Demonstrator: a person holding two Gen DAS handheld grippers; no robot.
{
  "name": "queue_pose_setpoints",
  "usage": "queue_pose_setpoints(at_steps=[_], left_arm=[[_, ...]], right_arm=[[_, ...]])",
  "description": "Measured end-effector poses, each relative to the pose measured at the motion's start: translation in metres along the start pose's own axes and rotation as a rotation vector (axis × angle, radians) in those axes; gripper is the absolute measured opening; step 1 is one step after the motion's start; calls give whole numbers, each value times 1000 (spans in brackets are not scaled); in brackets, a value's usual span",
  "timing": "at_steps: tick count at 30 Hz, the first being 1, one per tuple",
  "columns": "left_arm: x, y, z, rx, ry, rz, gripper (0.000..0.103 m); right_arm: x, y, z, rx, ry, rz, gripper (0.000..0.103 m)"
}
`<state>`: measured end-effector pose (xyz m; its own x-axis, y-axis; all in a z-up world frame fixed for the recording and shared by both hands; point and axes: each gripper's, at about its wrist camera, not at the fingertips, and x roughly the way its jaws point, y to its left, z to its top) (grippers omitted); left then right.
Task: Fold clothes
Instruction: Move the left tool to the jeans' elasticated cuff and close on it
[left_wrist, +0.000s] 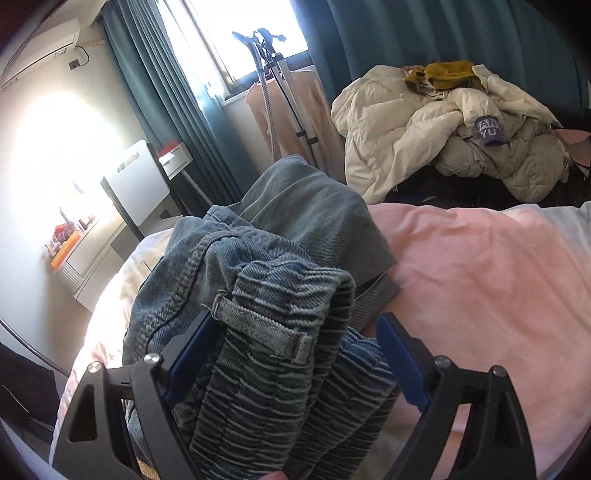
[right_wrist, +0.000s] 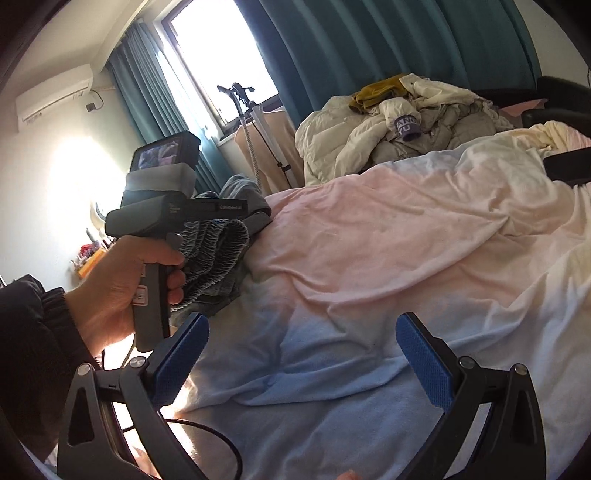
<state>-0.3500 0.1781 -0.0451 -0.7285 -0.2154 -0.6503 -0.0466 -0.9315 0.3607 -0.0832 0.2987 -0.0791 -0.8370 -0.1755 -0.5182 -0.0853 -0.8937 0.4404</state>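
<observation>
The blue-padded fingers (left_wrist: 192, 343) of the left gripper (left_wrist: 291, 339) are seen on either side of the elastic waistband of a pair of blue jeans (left_wrist: 258, 280), though whether the pads are pressed onto the denim cannot be told; the right gripper (right_wrist: 301, 343) is held spread wide, with nothing between its pads, over the pink-and-blue bedsheet (right_wrist: 388, 258). The jeans are bunched at the bed's edge, apparently partly folded. Beyond, a heap of cream jackets (left_wrist: 424, 140) is left unfolded, so much work appears to remain.

jeans (left_wrist: 258, 295) – ribbed denim | sheet (right_wrist: 369, 258) – soft matt cloth
</observation>
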Motion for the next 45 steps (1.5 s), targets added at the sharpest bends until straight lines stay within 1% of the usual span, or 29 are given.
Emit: queue_pose_setpoints(at_steps=[3, 4, 6, 9, 10, 11, 12, 13, 14, 16, 19, 22, 25, 27, 28, 30, 31, 32, 34, 35, 39, 40, 42, 45], left_arm=[[-4, 2, 2, -19, 9, 26, 73], [-5, 5, 3, -29, 12, 33, 66], [-11, 11, 2, -29, 16, 8, 60], [-32, 18, 4, -5, -1, 10, 48], [-41, 21, 4, -5, -9, 10, 35], [-50, 25, 5, -5, -18, 10, 25], [-61, 29, 4, -9, -28, 8, 25], [-73, 33, 4, -17, -42, -1, 22], [-84, 37, 3, -17, -55, -3, 15], [-105, 44, -1, -15, -76, -9, 9], [-135, 62, -9, -36, -119, -20, 6], [-154, 85, -24, -71, -136, -43, 5], [-163, 99, -44, -74, -152, -77, 5], [-163, 107, -56, -91, -134, -141, 5], [-162, 109, -61, -103, -128, -157, 6], [-159, 111, -66, -114, -125, -194, 22], [-158, 110, -68, -121, -129, -217, 37], [-156, 108, -69, -127, -133, -240, 55], [-154, 105, -69, -143, -170, -287, 71], [-151, 102, -68, -143, -187, -296, 74], [-133, 81, -54, -96, -201, -242, 75], [-126, 76, -51, -76, -189, -238, 75], [-108, 61, -44, -28, -159, -256, 75], [-87, 41, -35, 32, -134, -207, 75]], right_arm=[[-1, 3, -1, -16, -5, -9, 103], [-2, 4, -1, -19, -6, -12, 103], [-3, 2, -2, -14, -12, -15, 103], [-2, 0, -4, -17, -14, -26, 103], [-1, -1, -6, -23, -11, -33, 103], [1, -1, -7, -25, -7, -36, 103], [2, -1, -8, -25, -5, -31, 103], [2, 0, -8, -26, -8, -20, 103], [2, 1, -8, -27, -10, -9, 103], [1, 3, -9, -30, -14, 12, 103], [-4, 9, -11, -44, -15, 36, 103], [-17, 15, -11, -41, -35, 62, 103], [-31, 20, -9, -31, -57, 74, 103], [-40, 24, -8, -26, -73, 84, 103], [-44, 26, -9, -32, -80, 84, 103], [-46, 32, -9, -58, -81, 69, 103], [-47, 33, -9, -66, -81, 64, 103], [-47, 34, -9, -69, -83, 61, 103], [-48, 36, -10, -76, -86, 54, 103], [-47, 36, -10, -80, -89, 49, 103], [-40, 34, -11, -70, -75, 38, 103], [-39, 33, -11, -65, -73, 39, 103], [-35, 31, -11, -59, -73, 42, 103], [-28, 27, -10, -45, -59, 51, 103]])
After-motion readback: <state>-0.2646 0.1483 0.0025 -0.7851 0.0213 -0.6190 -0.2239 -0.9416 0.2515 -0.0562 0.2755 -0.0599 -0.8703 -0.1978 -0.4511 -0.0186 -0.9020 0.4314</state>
